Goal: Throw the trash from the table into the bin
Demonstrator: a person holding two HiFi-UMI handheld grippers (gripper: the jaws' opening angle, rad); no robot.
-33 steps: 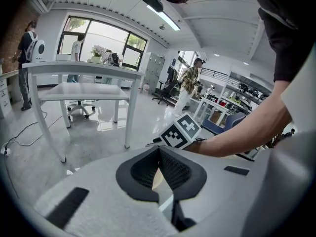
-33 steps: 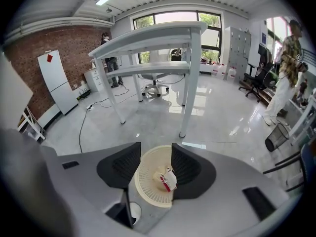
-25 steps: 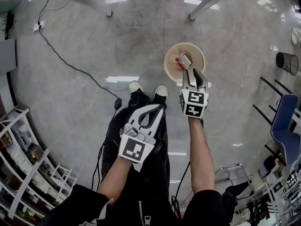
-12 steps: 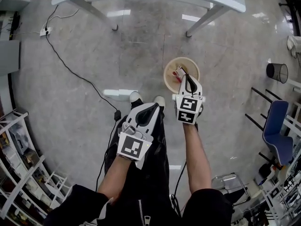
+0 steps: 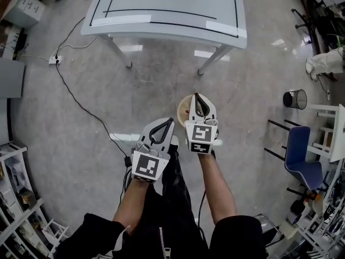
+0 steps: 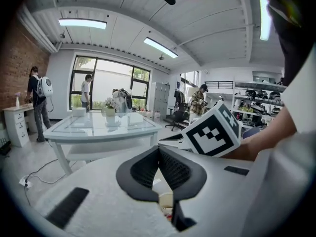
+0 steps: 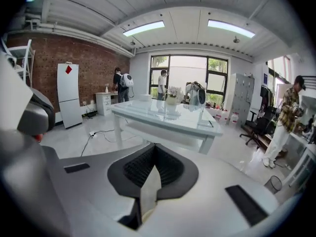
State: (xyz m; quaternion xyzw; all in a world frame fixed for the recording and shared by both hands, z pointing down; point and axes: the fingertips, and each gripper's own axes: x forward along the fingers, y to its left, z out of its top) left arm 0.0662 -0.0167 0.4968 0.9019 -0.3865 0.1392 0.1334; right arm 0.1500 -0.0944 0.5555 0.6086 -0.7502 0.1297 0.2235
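- Left gripper (image 5: pixel 169 122): held in front of the person's legs. Jaws clenched tip to tip, nothing between them.
- Right gripper (image 5: pixel 197 96): just beside the left one and a little further forward. Jaws pressed together, empty. In the head view it overlaps the bin.
- Bin (image 5: pixel 182 108): round, beige, on the floor between the person and the table. Its right part is hidden behind the right gripper.
- Trash (image 6: pixel 168 215): a fleck of red shows inside the bin, seen through the gap under the left jaws. Too small to tell more.
- Table (image 5: pixel 161 26): white, glossy top with a black border line, beyond the bin.
- Vase of flowers (image 7: pixel 173 98): on the table's far end.
- Windows (image 7: pixel 187 73): at the far wall, with people standing near them.
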